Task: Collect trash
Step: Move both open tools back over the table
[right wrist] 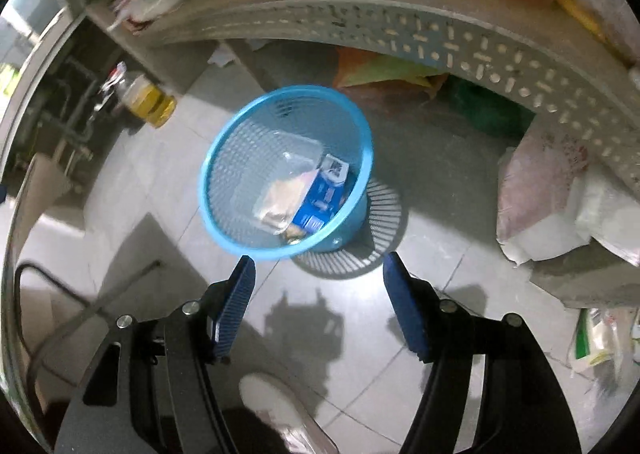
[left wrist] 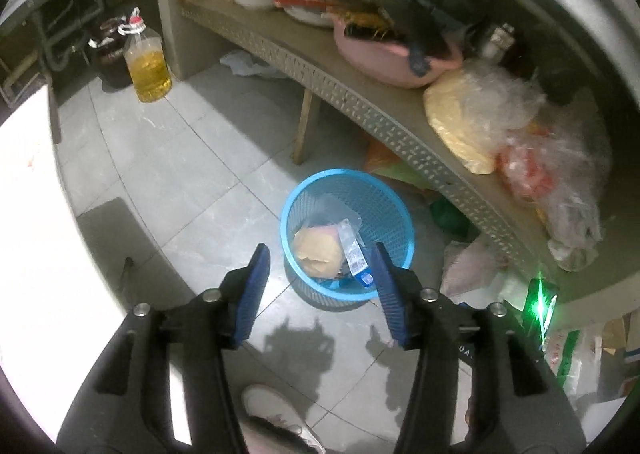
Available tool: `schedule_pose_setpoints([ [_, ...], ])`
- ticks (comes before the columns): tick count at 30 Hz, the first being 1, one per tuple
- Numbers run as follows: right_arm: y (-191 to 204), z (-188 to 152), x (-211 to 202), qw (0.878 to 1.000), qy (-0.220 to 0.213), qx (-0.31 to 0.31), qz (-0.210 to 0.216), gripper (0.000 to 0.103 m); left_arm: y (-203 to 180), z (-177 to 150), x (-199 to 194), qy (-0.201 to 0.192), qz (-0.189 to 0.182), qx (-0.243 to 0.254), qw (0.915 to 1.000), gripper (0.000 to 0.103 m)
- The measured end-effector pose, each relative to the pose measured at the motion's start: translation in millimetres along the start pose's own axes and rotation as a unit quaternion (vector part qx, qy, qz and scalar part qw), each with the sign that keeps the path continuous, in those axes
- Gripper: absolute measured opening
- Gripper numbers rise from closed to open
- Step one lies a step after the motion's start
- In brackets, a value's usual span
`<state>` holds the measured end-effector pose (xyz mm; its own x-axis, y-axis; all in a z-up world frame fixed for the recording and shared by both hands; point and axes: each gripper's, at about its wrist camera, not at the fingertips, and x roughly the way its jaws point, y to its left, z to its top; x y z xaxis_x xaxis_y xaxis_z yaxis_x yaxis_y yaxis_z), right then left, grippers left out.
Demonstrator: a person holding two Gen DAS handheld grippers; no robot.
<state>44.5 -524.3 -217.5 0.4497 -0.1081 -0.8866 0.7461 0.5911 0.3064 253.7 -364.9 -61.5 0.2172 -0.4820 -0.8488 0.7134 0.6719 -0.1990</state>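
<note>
Both grippers hung over the blue basket [left wrist: 347, 234] on the tiled floor [left wrist: 168, 182], just in front of the cluttered shelf [left wrist: 360, 110]. The left gripper [left wrist: 320, 286] and right gripper [right wrist: 318, 294] each had jaws well apart with nothing between them. Trash lay in the basket: a tan wrapper [left wrist: 316, 250] and a blue carton [right wrist: 320, 198]. I judged a drop just finished; next came finding another scrap.

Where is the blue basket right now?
In both wrist views the blue basket stands on the tiled floor, just before the perforated shelf, ahead of both grippers.
</note>
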Motion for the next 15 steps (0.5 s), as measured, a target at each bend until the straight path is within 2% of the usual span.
schedule_pose_setpoints([
  [3, 9.1, -14.7, -33.0, 1.0, -0.013, -0.019, 0.017, 0.072, 5.0, -20.1, -41.8, -0.033, -0.006, 0.0, 0.9994, 0.055],
  [8, 35.7, -27.6, -87.3, 0.995, -0.035, -0.071, 0.06, 0.078, 20.9, -62.9, -108.2, -0.091, 0.001, 0.0, 0.9959, 0.06],
  [15, 87.4, -36.5, -151.5, 0.98, -0.059, -0.126, 0.142, 0.079, 59.3, -133.9, -181.3, -0.153, 0.027, -0.034, 0.9873, 0.063],
])
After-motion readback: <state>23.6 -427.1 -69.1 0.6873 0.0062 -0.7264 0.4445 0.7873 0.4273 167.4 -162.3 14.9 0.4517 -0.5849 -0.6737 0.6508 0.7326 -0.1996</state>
